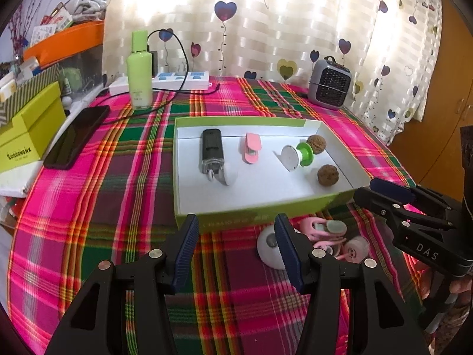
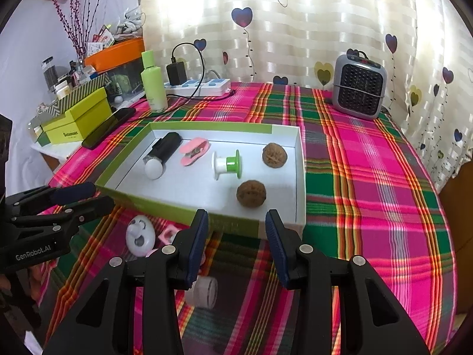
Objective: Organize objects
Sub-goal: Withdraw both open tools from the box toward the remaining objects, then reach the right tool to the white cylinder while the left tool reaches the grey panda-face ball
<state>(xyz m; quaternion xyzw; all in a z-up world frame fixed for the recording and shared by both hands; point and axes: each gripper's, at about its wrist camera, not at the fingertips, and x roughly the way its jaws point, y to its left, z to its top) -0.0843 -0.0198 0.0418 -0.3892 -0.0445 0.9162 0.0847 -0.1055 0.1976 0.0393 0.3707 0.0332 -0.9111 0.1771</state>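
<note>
A shallow green-and-white box [image 1: 260, 207] [image 2: 283, 131] on the plaid cloth holds a black device with a white ball end [image 1: 211, 151] [image 2: 162, 151], a pink clip [image 1: 252, 148] [image 2: 193, 148], a green-and-white spool [image 1: 298, 155] [image 2: 227, 164] and two walnuts [image 1: 327, 174] [image 2: 251, 192]. In front of the box lie a white egg-shaped toy [image 1: 267, 247] [image 2: 139, 235], pink clips [image 1: 322, 230] and a small white cylinder [image 2: 204, 291]. My left gripper [image 1: 236, 242] is open and empty, just before the box. My right gripper [image 2: 236, 242] is open and empty, above the cylinder.
A green bottle [image 1: 139, 71], a power strip [image 1: 177, 81] with charger and cable, a black phone [image 1: 78, 136] and green boxes [image 1: 29, 127] stand at the left and back. A grey mini heater [image 2: 359, 85] stands at the back right.
</note>
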